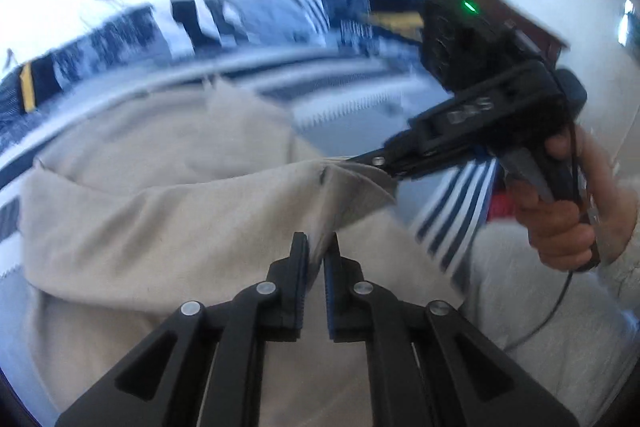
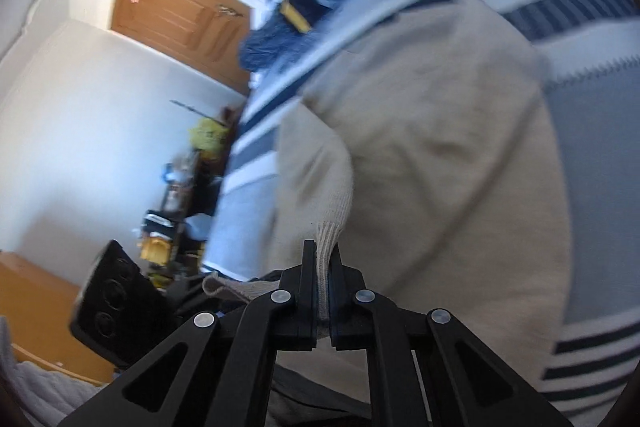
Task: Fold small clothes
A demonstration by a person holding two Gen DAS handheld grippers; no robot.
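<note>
Black linkage arms fill the six o'clock edge of the left wrist view, and at their tip the left gripper has its jaws pinched together on a fold of the beige knitted garment. From that pinch the cloth spreads away toward nine and ten o'clock, its raised edge running as a taut ridge from about eight o'clock to three o'clock, so its long axis lies roughly across the view. At the three o'clock end of that ridge the right gripper clamps the hem, its black body slanting up toward two o'clock and held in a hand at four o'clock.

From the right wrist view, the right gripper stands closed on a ribbed cuff or hem of the garment, which rises from the jaws at six o'clock and broadens toward one o'clock; here the long axis runs from six to one. The garment lies over a bedspread with navy and white stripes, seen at two to four o'clock. A wooden door stands at ten o'clock, and cluttered shelves sit near eight o'clock, too blurred to read.
</note>
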